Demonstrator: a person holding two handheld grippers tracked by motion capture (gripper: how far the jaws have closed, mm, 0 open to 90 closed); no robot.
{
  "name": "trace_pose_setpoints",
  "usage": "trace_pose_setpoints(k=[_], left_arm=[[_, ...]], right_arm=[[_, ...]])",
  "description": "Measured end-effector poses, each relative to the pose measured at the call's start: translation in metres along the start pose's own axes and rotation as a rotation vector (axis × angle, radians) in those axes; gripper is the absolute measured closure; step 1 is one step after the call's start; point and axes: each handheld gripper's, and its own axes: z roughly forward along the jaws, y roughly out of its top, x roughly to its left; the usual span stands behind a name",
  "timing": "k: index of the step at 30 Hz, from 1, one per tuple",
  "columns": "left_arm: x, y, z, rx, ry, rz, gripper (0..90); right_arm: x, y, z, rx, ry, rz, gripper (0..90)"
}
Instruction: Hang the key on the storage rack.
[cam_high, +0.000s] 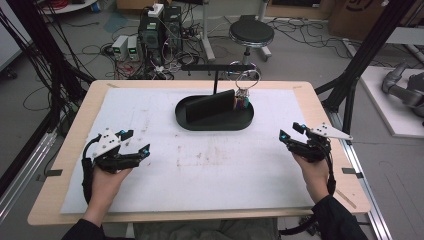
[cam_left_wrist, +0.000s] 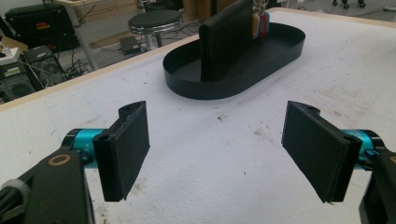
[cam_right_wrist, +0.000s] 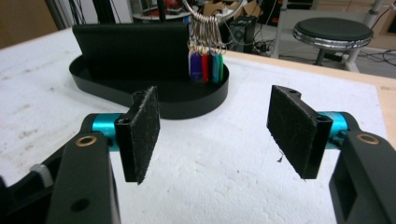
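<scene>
White foam sheeting (cam_high: 200, 170), stained in places, is laid over the wooden table (cam_high: 75, 150). At twelve o'clock on the sheet a black oval tray (cam_high: 214, 123) is set, and a black upright slab (cam_high: 210, 107) is stood inside it. At the slab's three o'clock end a bunch of coloured key tags (cam_right_wrist: 206, 65) is hung from metal rings (cam_right_wrist: 205, 25) on a black T-shaped stand (cam_high: 216, 70), with the tags dangling just inside the tray's rim. The left gripper (cam_high: 136, 142) is held at eight o'clock, just above the sheet, its jaws spread wide with nothing between them; its padded fingers (cam_left_wrist: 126, 149) are pointed toward the tray. The right gripper (cam_high: 291, 131) is held at four o'clock, likewise released and empty, with its pads (cam_right_wrist: 142, 133) aimed at the tags. Both grippers are kept well apart from the tray. A round black stool (cam_high: 251, 34) is seen on the floor beyond the table
</scene>
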Motion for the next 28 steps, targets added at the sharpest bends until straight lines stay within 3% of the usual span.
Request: trace_pose_setpoints(k=[3, 9, 22, 28], left_arm=[[0.0001, -0.0009, 0.0006, 0.007, -0.003, 0.002, 23.3], [0.0016, -0.0033, 0.0012, 0.016, -0.005, -0.001, 23.3], [0.0008, -0.0040, 0.0024, 0.021, -0.006, -0.001, 23.3], [0.0000, -0.0033, 0.0053, 0.026, -0.009, 0.012, 23.3]], right_arm=[[-0.0015, -0.0036, 0.0032, 0.022, -0.014, -0.021, 34.3], [-0.0043, -0.0059, 0.0075, 0.055, -0.013, -0.020, 32.6], [-0.0019, -0.0061, 0.0095, 0.066, -0.006, -0.045, 31.6], [-0.0038, -0.0067, 0.0099, 0.074, -0.010, -0.031, 27.2]])
